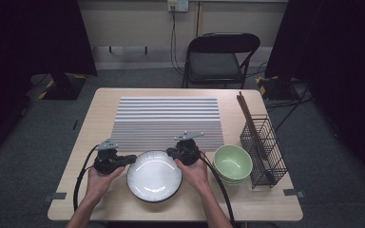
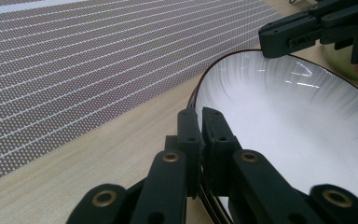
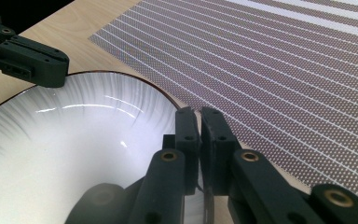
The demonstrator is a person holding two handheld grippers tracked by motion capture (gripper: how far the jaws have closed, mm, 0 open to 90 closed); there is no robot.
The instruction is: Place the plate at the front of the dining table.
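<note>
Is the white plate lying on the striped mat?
No, the white plate lies on the bare wooden table, just in front of the striped mat.

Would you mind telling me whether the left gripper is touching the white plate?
Touching. In the left gripper view, the left gripper has its jaws shut on the rim of the white plate.

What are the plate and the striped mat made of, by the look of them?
Plate: likely glazed ceramic; glossy white with sharp light reflections, dark thin rim, faint radial streaks. Mat: probably woven plastic or fabric; matte, with a fine dotted weave between pale stripes, lying flat.
</note>
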